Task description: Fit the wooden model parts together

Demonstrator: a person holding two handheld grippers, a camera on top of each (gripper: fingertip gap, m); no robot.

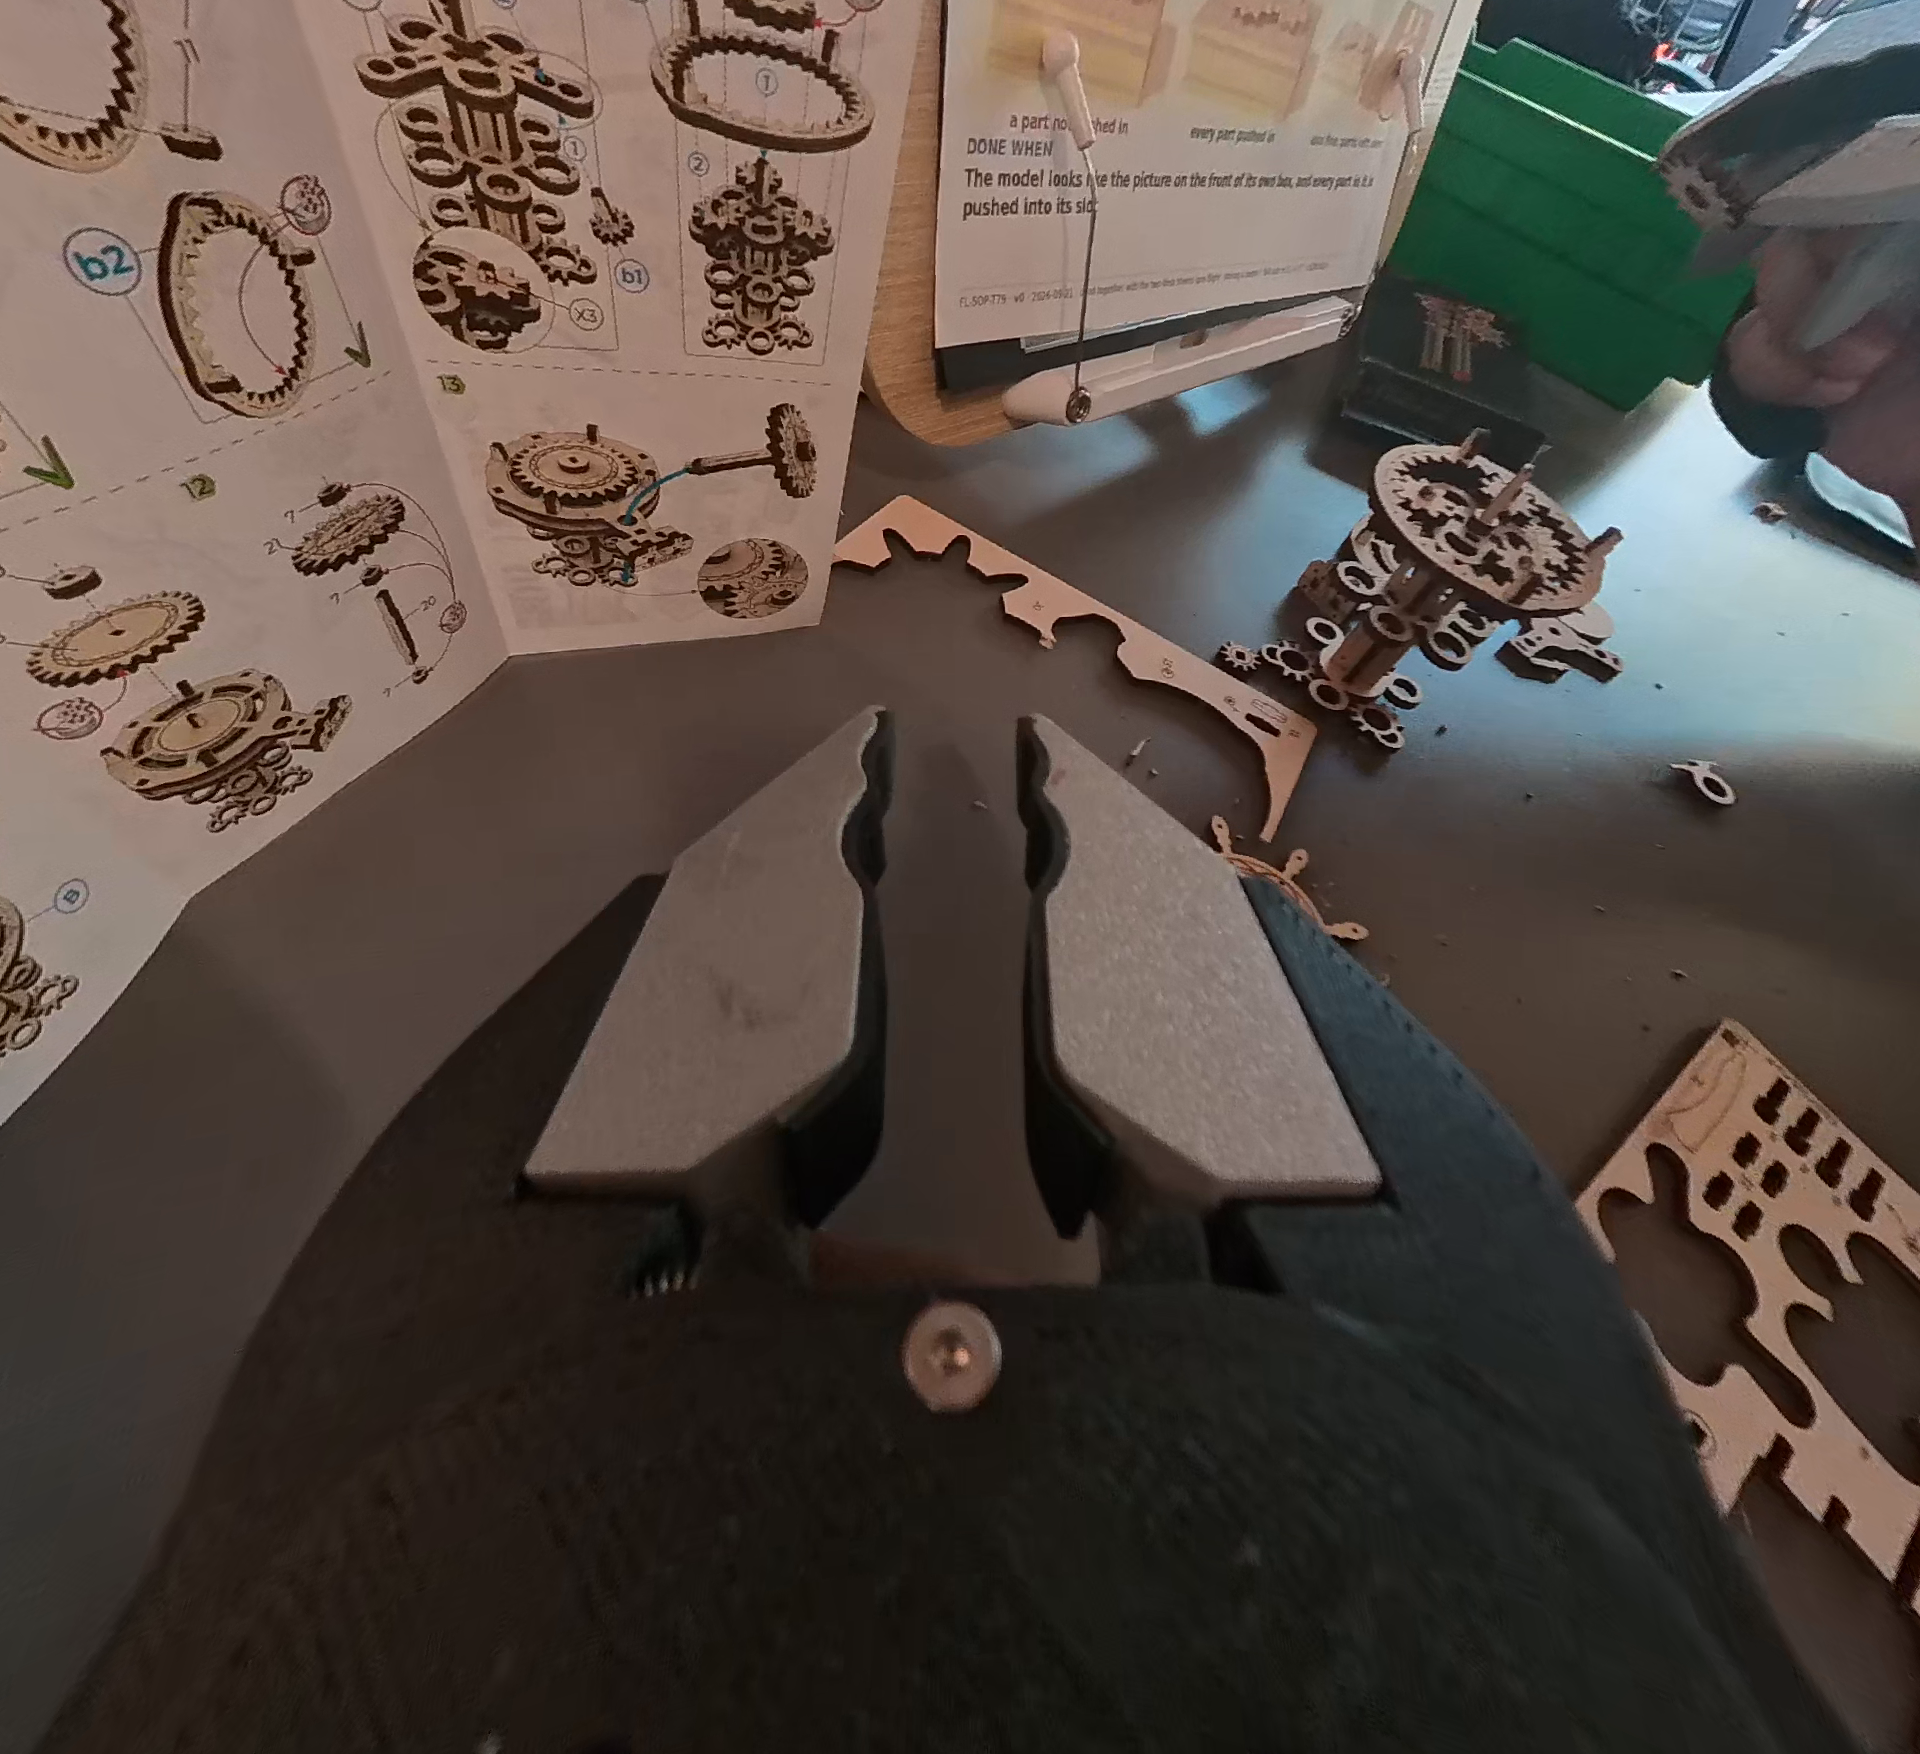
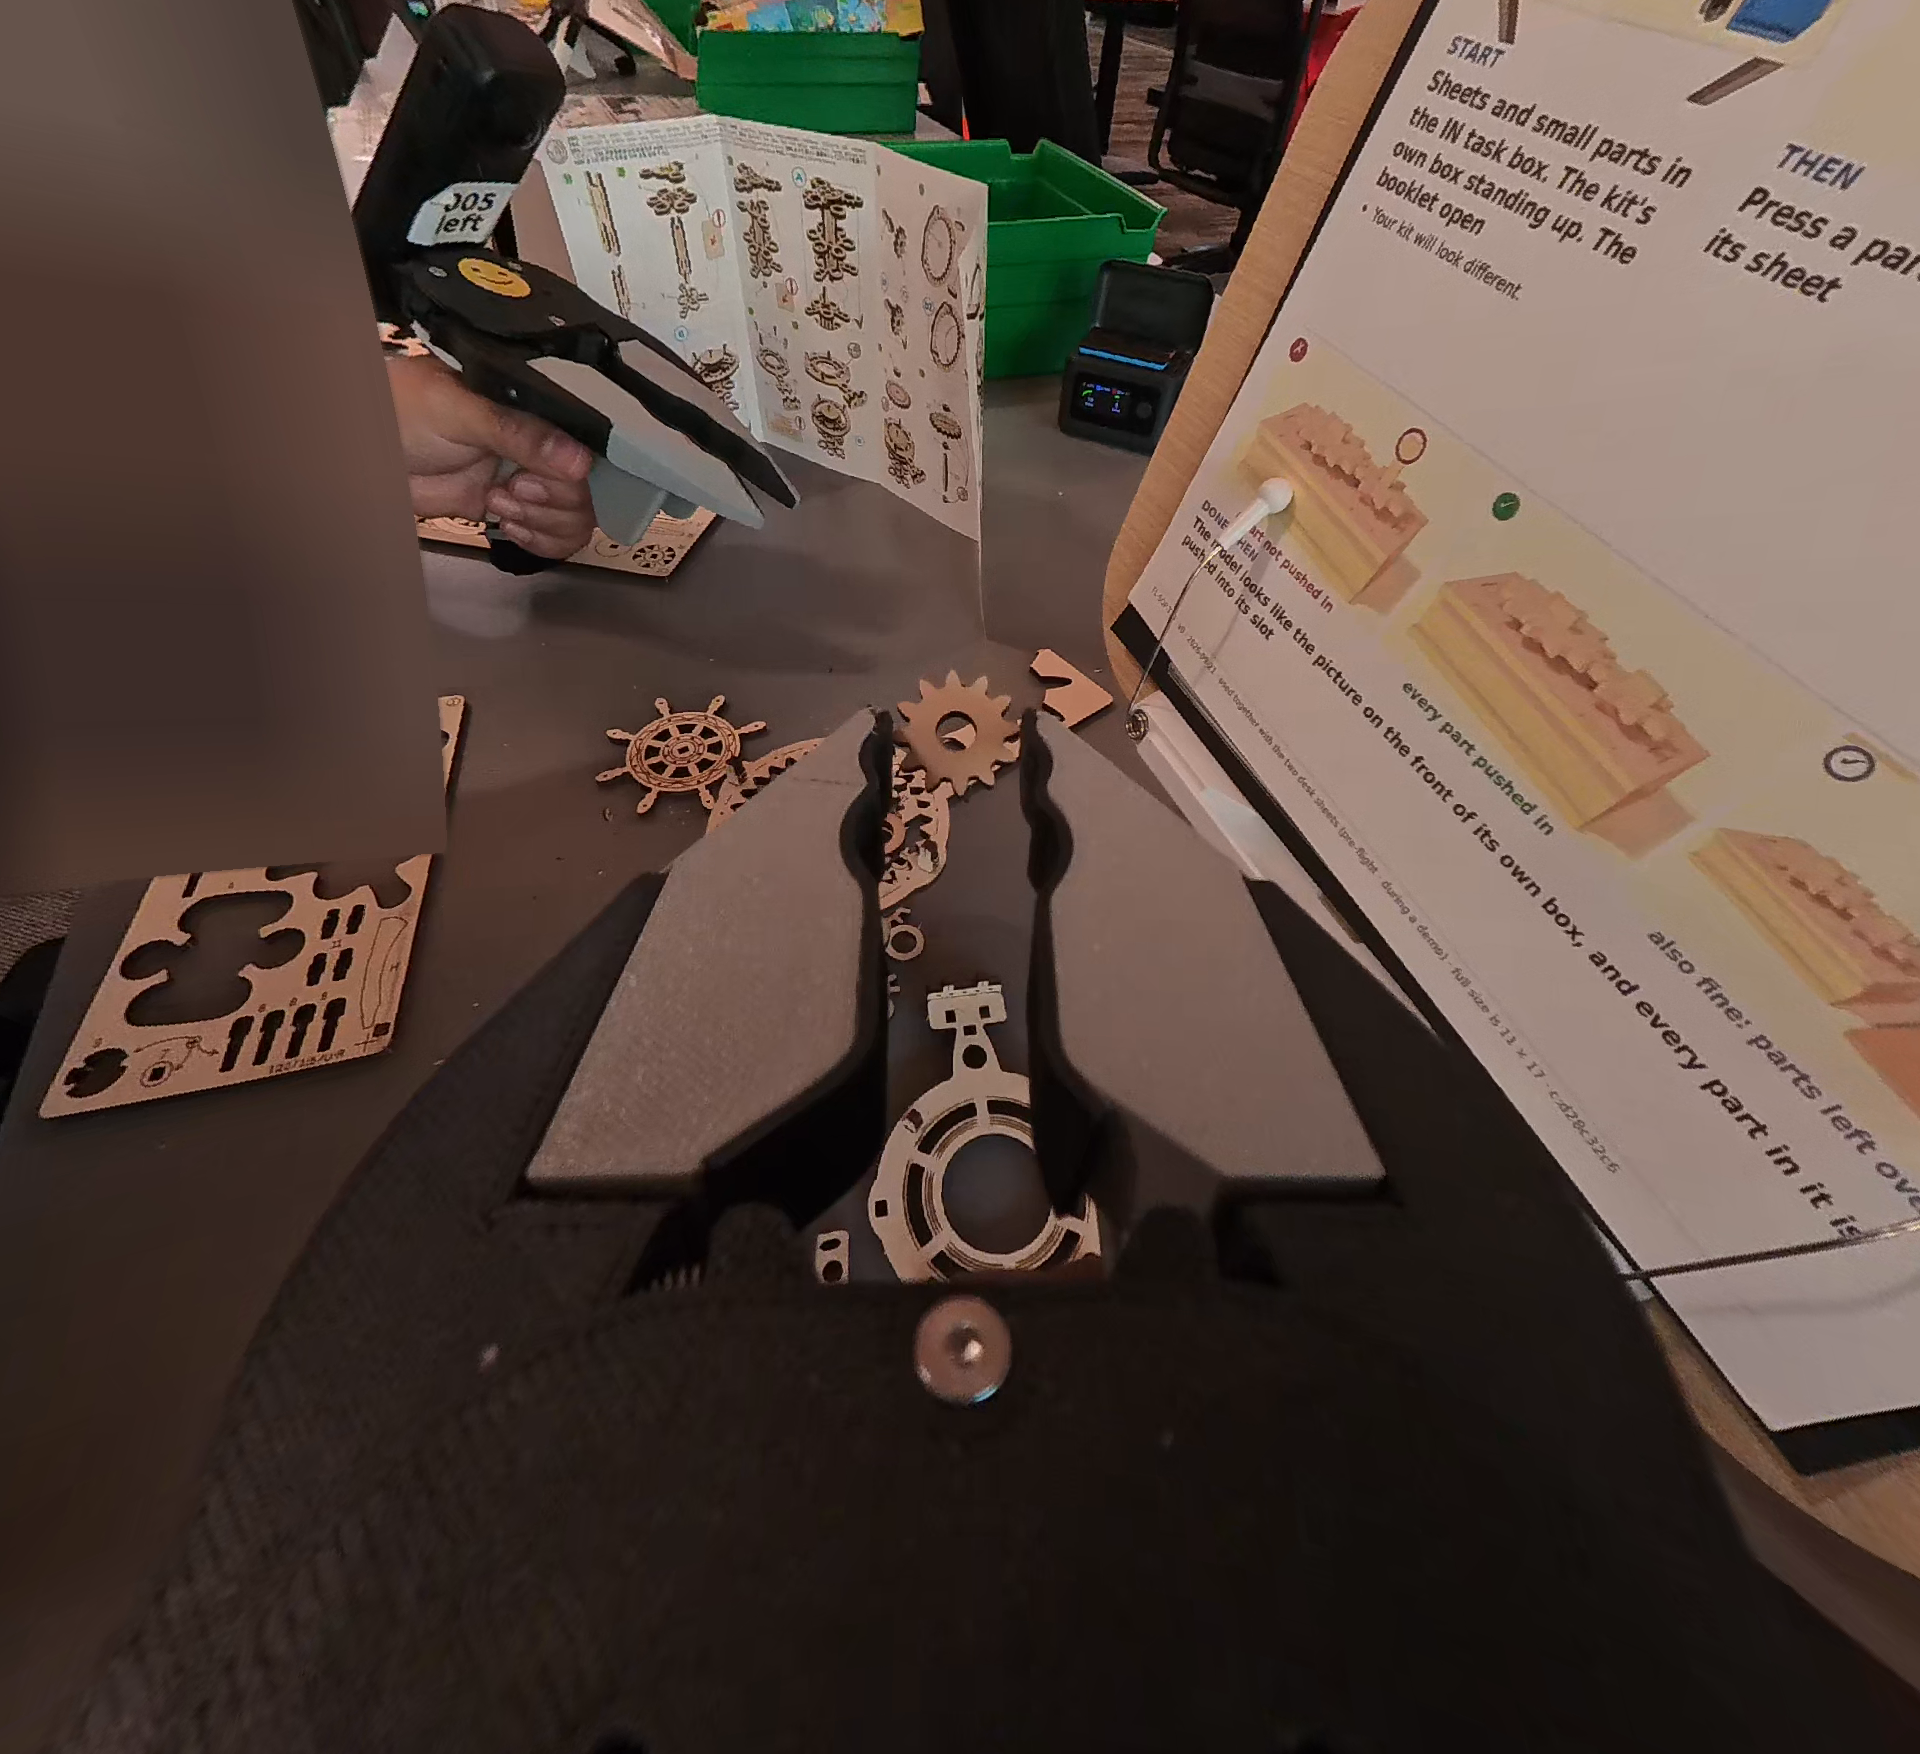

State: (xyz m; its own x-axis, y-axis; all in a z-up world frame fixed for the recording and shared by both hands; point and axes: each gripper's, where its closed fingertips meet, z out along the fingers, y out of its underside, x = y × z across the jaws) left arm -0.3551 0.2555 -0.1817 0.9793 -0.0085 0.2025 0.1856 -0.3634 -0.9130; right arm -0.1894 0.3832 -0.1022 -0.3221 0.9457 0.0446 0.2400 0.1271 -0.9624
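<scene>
Right gripper (image 2: 954, 748) clamped on small wooden gear (image 2: 956, 736) at 12 o'clock. Left gripper (image 1: 954, 748) parted, empty, over grey table (image 1: 644, 769). Farther, at 2 o'clock: partly built wooden model (image 1: 1455, 572) standing on table.

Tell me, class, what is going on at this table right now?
A person works two hand-held tongs over a wooden model kit. The right tongs pinch a small wooden gear at their tips, raised above the table. The left tongs are open and empty, facing the fold-out instruction booklet. The half-built model stands on the table among punched-out sheets.
</scene>
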